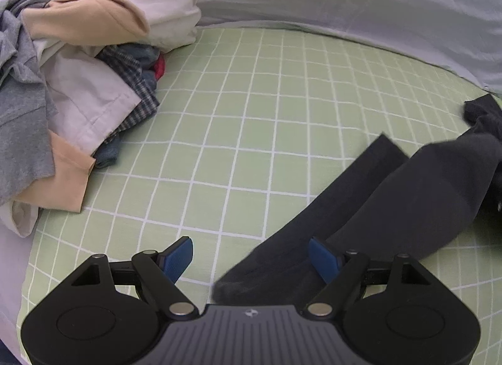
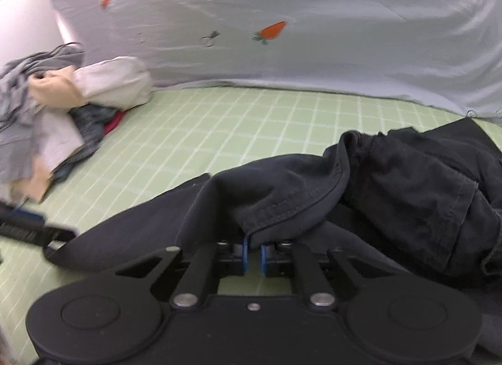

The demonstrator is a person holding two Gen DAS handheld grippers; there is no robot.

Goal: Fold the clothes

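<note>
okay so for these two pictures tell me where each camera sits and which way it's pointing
Left wrist: sits on the left gripper, looking forward and down over its open blue fingers at the green checked sheet and the dark trousers leg.
Right wrist: sits on the right gripper, looking forward and down; its fingers are shut on a stitched edge of the dark trousers.
Shared: the sheet, the trousers, the pile of unfolded clothes at left, and the pale carrot-print cloth behind. No hand or sleeve shows.
</note>
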